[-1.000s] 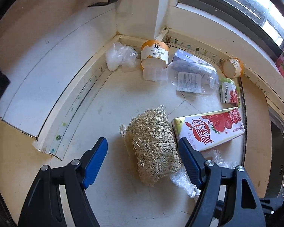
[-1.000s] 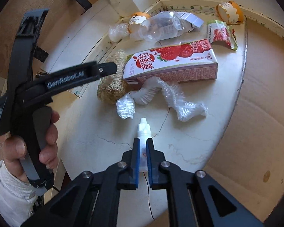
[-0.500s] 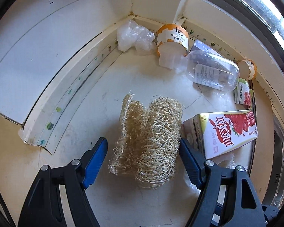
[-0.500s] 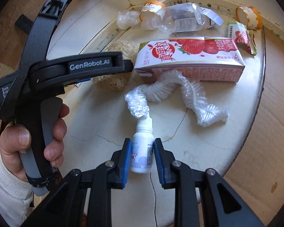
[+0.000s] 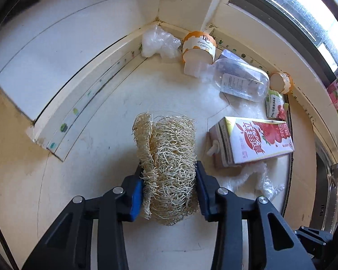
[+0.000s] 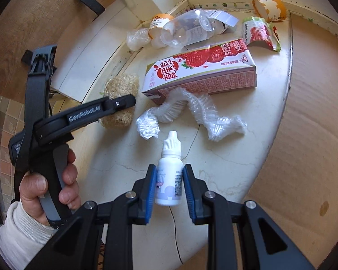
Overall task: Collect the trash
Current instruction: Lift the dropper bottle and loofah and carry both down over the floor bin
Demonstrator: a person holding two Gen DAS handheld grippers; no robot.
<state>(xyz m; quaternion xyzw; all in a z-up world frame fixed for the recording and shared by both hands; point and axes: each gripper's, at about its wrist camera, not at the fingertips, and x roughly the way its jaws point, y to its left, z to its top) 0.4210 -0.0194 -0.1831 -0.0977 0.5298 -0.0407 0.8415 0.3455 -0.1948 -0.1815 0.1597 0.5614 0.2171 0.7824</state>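
Two blue pads of the left gripper (image 5: 169,187) are closing on the loofah (image 5: 169,157), which lies on the counter (image 5: 114,112) and fills the gap between them, its fibres touching both. Just to its right lies a strawberry carton (image 5: 252,141) printed with large red Chinese characters, its white cap toward the loofah; a crinkled plastic cover (image 6: 191,110) lies along the carton's near side. Beyond, against the wall, sit a plastic wad (image 5: 157,42), an orange cup (image 5: 199,47) reading "delicious cakes", a clear bottle (image 5: 241,78) on its side with a small-print label I cannot read, a second orange cup (image 5: 281,83) and a strawberry sachet (image 5: 277,108). The right gripper (image 6: 170,185) pinches a white dropper bottle (image 6: 170,175) at its body, cap pointing away toward the plastic cover; its label print is too small to read. In the right wrist view a hand (image 6: 49,184) in a pale sleeve grips the left gripper's handle, whose arm reads "GenRobot.AI" and crosses in front of the loofah. That view shows "26%" on the carton. Brown cardboard (image 6: 304,112) borders the counter on the right.
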